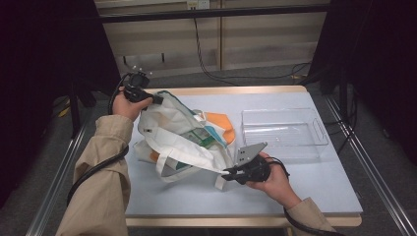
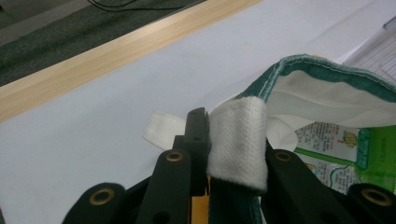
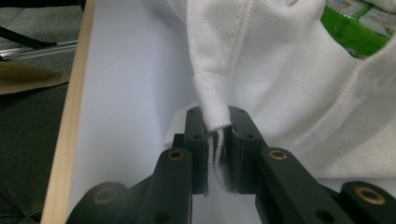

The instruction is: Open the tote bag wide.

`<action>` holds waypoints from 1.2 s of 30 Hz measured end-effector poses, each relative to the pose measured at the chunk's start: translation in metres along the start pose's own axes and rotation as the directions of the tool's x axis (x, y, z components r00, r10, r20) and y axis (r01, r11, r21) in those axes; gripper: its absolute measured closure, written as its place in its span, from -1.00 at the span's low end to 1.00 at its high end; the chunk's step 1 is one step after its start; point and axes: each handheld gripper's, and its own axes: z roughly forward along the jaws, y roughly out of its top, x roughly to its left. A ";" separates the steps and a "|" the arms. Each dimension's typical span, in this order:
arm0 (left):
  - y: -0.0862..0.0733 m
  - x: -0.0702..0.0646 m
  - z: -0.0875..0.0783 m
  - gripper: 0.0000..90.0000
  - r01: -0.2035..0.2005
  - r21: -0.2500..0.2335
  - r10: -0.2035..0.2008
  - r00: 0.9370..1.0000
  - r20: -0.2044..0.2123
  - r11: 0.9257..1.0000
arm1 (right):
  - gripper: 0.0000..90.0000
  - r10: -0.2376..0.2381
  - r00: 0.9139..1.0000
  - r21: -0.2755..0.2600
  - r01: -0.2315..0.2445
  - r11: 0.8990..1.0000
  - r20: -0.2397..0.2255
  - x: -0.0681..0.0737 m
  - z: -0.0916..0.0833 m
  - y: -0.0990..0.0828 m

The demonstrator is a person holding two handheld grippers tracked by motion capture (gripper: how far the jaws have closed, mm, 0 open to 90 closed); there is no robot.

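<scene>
Together, the two tools hold a white canvas tote bag with a green-trimmed rim (image 1: 183,135) open over the pale blue desk with a light wooden edge (image 1: 305,189). The left tool (image 1: 147,96), seen in the high view at the far left corner of the desk, is clamped on the bag's rim; in the left gripper view its black jaws pinch the white woven strap end (image 2: 238,140) where it is sewn over the green trim (image 2: 327,70), and the cloth fills the gap between them. The right tool (image 1: 230,173), nearer the person's side, grips the opposite edge of the bag; in the right gripper view its jaws stand close together with a fold of white cloth (image 3: 219,116) squeezed between the pads. The bag's mouth is stretched between the two grips, slanting across the middle of the desk. Inside the opening lie a green and white printed packet (image 1: 199,139) and something orange (image 1: 220,124) towards the far side; what the orange item is cannot be told. A loose white handle loop (image 1: 169,169) hangs from the near side of the bag onto the desk. To the right of the bag, a clear plastic rectangular tray (image 1: 319,129) sits on the desk, just beside the bag's orange end.
</scene>
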 end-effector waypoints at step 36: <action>0.017 -0.003 0.048 0.72 -0.009 0.043 0.009 1.000 0.010 0.999 | 0.78 0.043 0.997 -0.015 -0.044 0.999 -0.057 0.010 -0.005 -0.005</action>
